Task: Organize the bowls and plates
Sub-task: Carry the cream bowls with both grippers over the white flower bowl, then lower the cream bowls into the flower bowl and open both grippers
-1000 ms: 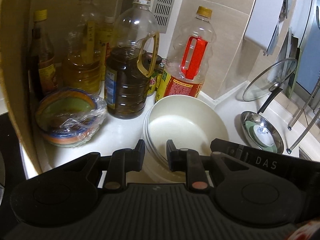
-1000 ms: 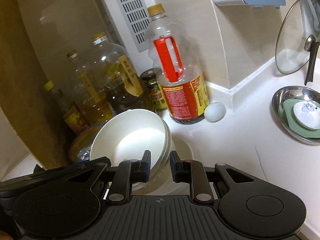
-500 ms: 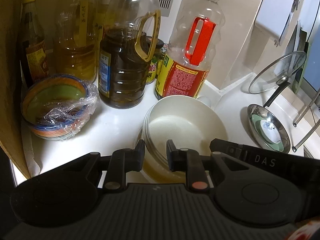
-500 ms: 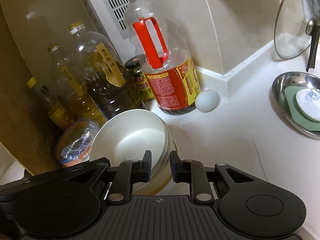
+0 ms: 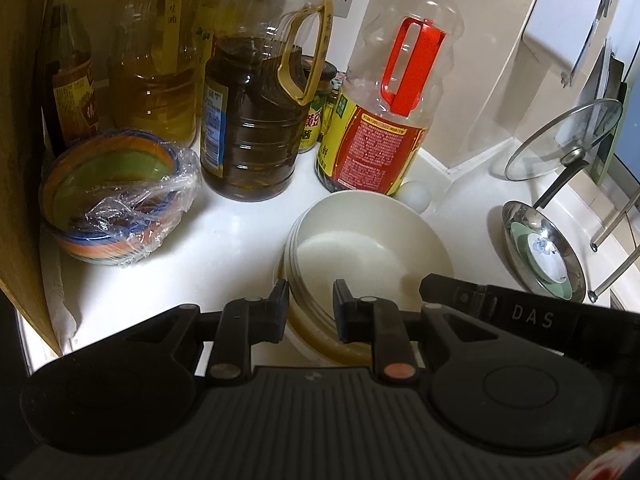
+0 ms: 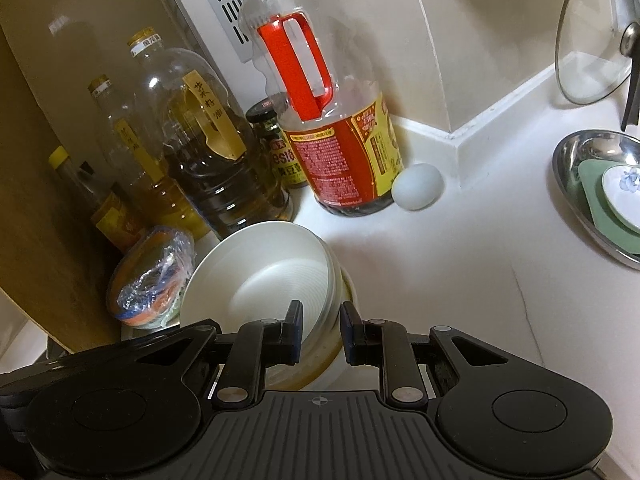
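Observation:
A stack of white bowls point(image 5: 360, 252) sits on a wider plate with a yellowish rim, low over the white counter point(image 5: 240, 232). Whether it rests on the counter I cannot tell. My left gripper point(image 5: 310, 304) is shut on the stack's near left rim. In the right wrist view the same stack point(image 6: 260, 280) tilts toward me, and my right gripper point(image 6: 321, 330) is shut on its right rim. Beside the stack stands a pile of colourful bowls in plastic wrap point(image 5: 116, 196), also seen from the right wrist point(image 6: 152, 276).
Oil bottles point(image 5: 256, 120) and a red-handled sauce bottle point(image 5: 384, 120) crowd the corner behind the stack. An egg point(image 6: 417, 186) lies by the sauce bottle. A steel dish point(image 5: 540, 256) holding small plates and a glass lid point(image 5: 560, 140) are at the right. A cardboard panel point(image 5: 20, 160) closes the left side.
Both grippers, still holding the stack, have sunk and drawn nearer the bottles and the counter. Most of that came in the first half second.

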A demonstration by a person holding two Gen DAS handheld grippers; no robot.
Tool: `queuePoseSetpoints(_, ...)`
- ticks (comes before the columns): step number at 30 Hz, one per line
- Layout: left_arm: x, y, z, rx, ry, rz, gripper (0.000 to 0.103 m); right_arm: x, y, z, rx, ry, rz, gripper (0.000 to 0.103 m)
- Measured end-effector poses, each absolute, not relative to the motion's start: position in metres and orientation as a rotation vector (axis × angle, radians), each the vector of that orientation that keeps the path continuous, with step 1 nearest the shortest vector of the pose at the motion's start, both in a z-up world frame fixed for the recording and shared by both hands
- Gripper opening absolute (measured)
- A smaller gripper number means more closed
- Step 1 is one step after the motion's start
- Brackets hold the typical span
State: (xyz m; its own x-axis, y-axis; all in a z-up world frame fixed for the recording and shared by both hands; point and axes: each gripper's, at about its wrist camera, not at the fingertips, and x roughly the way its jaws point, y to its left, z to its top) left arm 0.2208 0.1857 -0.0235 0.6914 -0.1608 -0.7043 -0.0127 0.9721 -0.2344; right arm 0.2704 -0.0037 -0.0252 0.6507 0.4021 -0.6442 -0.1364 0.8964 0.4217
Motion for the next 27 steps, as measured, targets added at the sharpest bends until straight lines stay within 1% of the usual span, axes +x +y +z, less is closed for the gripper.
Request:
queuePoseSetpoints(4, 0.22, 0.185, -0.022, -0.229, 0.793, -0.072, 0.02, 0.271, -0.005, -0.024, 0.354, 0.809, 0.321, 0.023)
queuePoseSetpoints(6, 0.219, 0.184, -0.02, -0.229, 0.786, -0.066, 0.02, 0.269, -0.007, -0.023, 0.351, 0.802, 0.314, 0.026)
queuePoseSetpoints(8, 0.216, 0.184, -0.017, -0.232, 0.779, -0.056, 0.02, 0.266, -0.01, -0.02, 0.349, 0.784, 0.31, 0.05)
queuePoseSetpoints(9, 0.214, 0.185, -0.016, -0.235, 0.774, -0.053, 0.021, 0.264, -0.012, -0.018, 0.351, 0.772, 0.312, 0.053)
queuePoseSetpoints(15, 0.192, 0.185, -0.002, -0.234, 0.741, -0.006, 0.026, 0.252, -0.03, -0.009, 0.376, 0.75, 0.34, 0.055)
queuePoseSetpoints(24, 0.135, 0.183, 0.011, -0.264, 0.735, 0.101, 0.027, 0.218, -0.069, -0.005, 0.38, 0.747, 0.419, 0.056)
queuePoseSetpoints(27, 0.113, 0.177, 0.01, -0.282, 0.745, 0.146, 0.027, 0.204, -0.084, -0.006, 0.365, 0.752, 0.444, 0.061)
